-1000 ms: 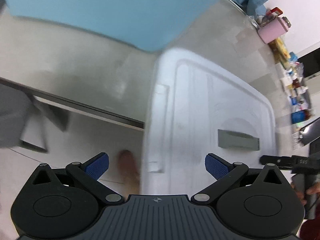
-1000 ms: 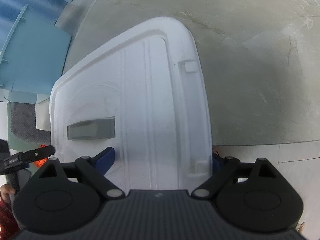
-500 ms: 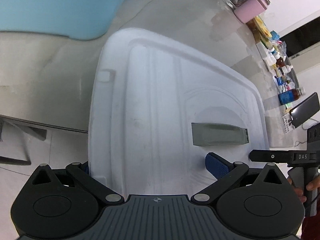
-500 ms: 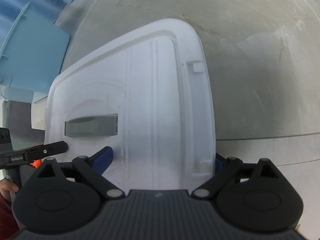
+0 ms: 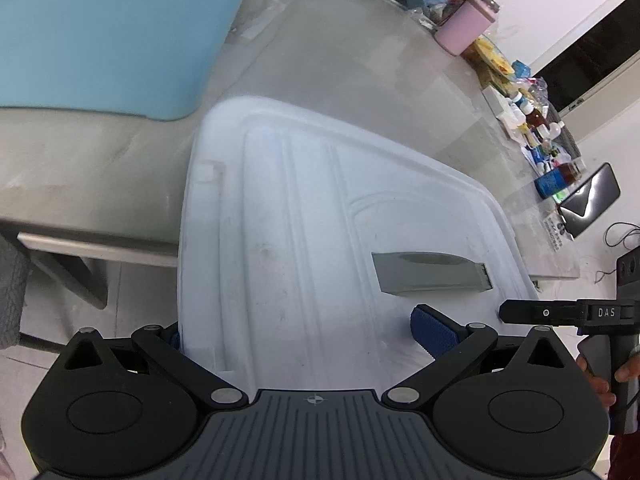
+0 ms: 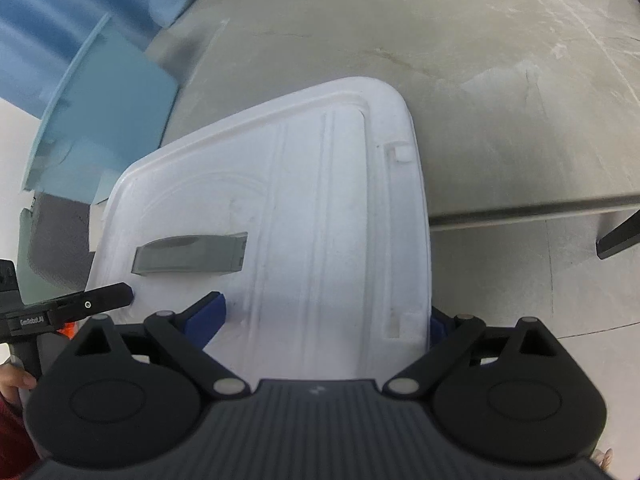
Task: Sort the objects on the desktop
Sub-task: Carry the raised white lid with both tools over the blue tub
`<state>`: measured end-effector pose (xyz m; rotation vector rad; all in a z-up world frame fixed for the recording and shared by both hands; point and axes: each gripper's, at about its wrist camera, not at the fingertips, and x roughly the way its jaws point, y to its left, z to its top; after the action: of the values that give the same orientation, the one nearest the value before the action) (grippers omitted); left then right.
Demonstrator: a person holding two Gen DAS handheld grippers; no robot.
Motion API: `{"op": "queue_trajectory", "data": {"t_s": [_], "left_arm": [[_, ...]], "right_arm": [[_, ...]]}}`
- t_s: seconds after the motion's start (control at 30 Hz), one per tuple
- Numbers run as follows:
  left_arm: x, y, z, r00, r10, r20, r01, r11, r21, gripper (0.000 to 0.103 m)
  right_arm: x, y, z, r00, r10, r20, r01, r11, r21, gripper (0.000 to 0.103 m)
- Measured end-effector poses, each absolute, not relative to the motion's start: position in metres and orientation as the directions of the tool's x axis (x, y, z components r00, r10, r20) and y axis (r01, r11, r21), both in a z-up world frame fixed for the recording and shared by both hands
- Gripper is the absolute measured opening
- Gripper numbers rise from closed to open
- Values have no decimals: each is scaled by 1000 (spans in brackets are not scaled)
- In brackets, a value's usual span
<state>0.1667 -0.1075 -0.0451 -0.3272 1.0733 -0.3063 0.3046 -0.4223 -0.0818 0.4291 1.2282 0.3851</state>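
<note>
A large white plastic bin lid [image 5: 304, 232] with a grey handle [image 5: 430, 274] fills both views; it also shows in the right wrist view [image 6: 312, 216]. My left gripper [image 5: 298, 330] straddles the lid's near left edge, one blue pad on top, the other hidden under the rim. My right gripper [image 6: 326, 316] straddles the lid's near right edge the same way. Both hold the lid above the grey table's front edge.
A grey table [image 5: 360, 60] lies beyond. A light blue bin [image 5: 100, 32] stands at the back left, also in the right wrist view [image 6: 100, 112]. A pink cup [image 5: 466, 28], bottles and packets [image 5: 536, 128] and a phone [image 5: 588, 200] crowd the right.
My left gripper slid onto the lid's left edge and took hold of it. The lid has moved forward over the table, held by both grippers.
</note>
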Motion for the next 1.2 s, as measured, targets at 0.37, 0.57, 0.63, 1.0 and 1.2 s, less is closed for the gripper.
{"op": "queue_trajectory", "data": {"t_s": [0.37, 0.57, 0.63, 1.0, 1.2], "left_arm": [[98, -59, -2, 524, -399, -753, 115, 909, -401, 103], [60, -16, 21, 558, -396, -730, 127, 909, -396, 103], [48, 2, 28, 565, -393, -725, 129, 910, -393, 103], [-21, 104, 64, 603, -380, -701, 144, 917, -373, 103], [-42, 145, 82, 601, -393, -696, 167, 913, -372, 103]], "right_arm": [[248, -416, -40, 388, 501, -774, -100, 858, 504, 96], [216, -393, -20, 433, 489, -758, -140, 867, 479, 96], [205, -383, -19, 435, 496, -751, -137, 861, 490, 96], [149, -331, 2, 505, 499, -704, -164, 856, 490, 96], [120, -302, 16, 531, 491, -690, -154, 857, 491, 96]]}}
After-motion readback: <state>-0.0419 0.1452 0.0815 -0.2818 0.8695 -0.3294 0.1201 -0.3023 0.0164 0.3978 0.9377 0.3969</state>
